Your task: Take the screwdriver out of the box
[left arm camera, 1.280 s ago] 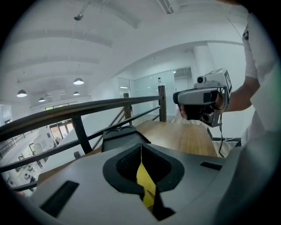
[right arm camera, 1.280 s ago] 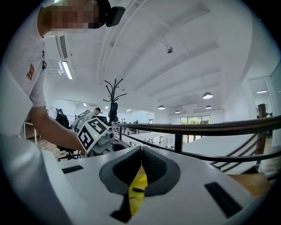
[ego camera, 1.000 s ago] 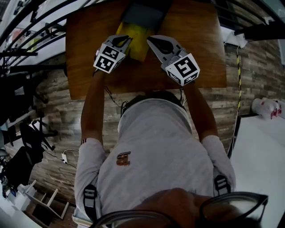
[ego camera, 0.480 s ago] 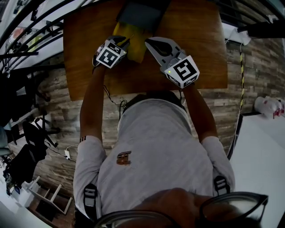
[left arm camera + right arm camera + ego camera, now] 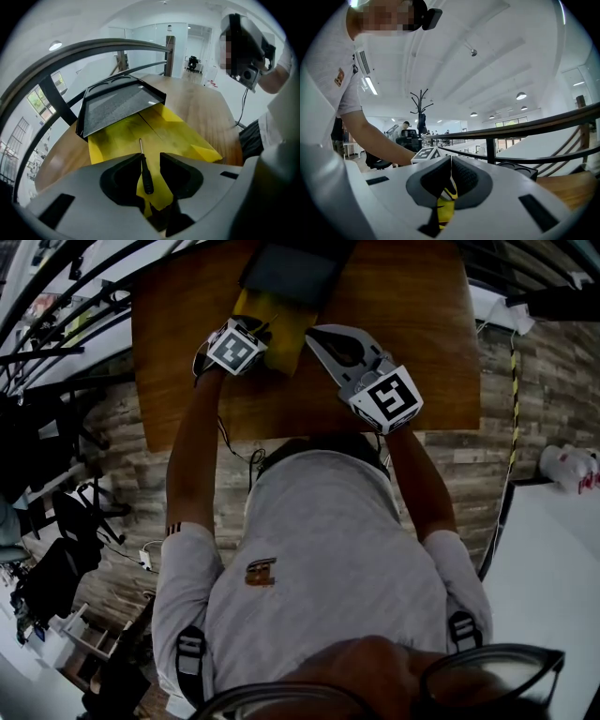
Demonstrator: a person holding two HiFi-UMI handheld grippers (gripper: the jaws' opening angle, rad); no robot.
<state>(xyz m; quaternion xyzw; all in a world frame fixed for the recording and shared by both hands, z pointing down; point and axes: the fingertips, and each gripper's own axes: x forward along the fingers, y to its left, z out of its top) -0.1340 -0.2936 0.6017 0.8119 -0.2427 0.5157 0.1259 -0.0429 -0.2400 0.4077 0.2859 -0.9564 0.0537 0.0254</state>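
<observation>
A wooden table (image 5: 412, 324) stands on a plank-patterned floor (image 5: 530, 418) beside dark railings (image 5: 56, 306); on it lies a yellow box (image 5: 292, 334) with its dark lid (image 5: 286, 268) thrown back. Since a second ago the left hand-held gripper (image 5: 150, 158) has sunk and tipped steeply down over the box; its jaws have just been opening and now stand apart. The screwdriver (image 5: 146, 176) lies between them on the box's yellow floor, not clamped. Its long axis runs along the box; the thin shaft points away toward the lid, the dark handle nearest the jaws. The right hand-held gripper (image 5: 450, 161) has its jaws together, level, at the box's right edge.
</observation>
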